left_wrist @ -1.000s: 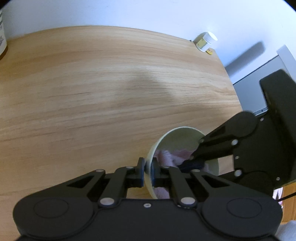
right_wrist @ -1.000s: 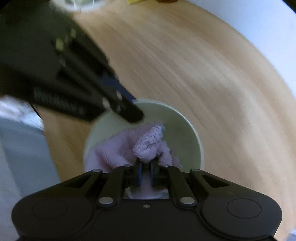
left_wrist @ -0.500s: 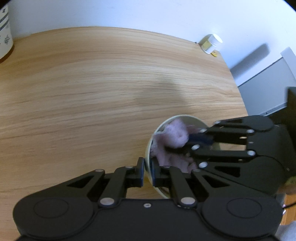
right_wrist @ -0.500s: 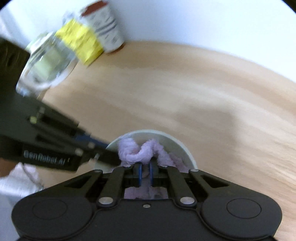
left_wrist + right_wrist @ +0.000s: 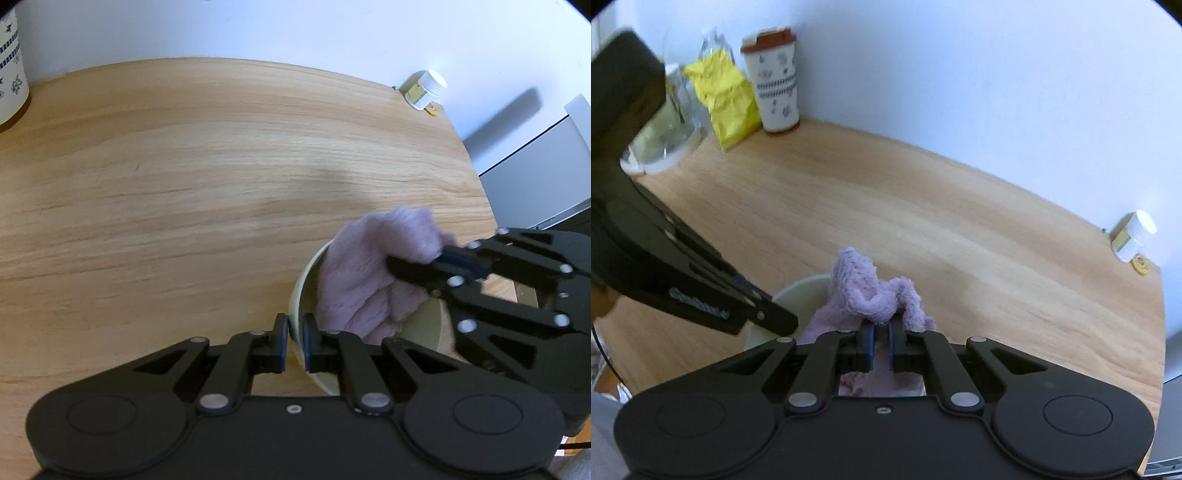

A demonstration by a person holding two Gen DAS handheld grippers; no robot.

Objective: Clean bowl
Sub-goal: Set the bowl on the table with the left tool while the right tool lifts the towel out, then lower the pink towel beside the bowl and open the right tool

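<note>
A pale cream bowl (image 5: 300,291) sits on the wooden table near its front right. My left gripper (image 5: 294,341) is shut on the bowl's near rim, one finger inside and one outside. My right gripper (image 5: 881,341) is shut on a fluffy lilac cloth (image 5: 875,295). The cloth (image 5: 373,269) bulges up over the bowl's far rim, with its lower part still inside. The right gripper (image 5: 417,264) reaches in from the right in the left wrist view. The bowl rim (image 5: 798,288) shows left of the cloth, beside the left gripper's fingers (image 5: 768,315).
A patterned cup with a red lid (image 5: 774,81), a yellow bag (image 5: 726,96) and a clear plastic container (image 5: 661,133) stand at the table's back left by the wall. A small white jar (image 5: 424,88) stands at the back right corner. The table's right edge (image 5: 476,173) is close.
My right gripper has lifted and tilted up, pulling the cloth from deep in the bowl up over its far rim. My left gripper has kept its hold on the rim.
</note>
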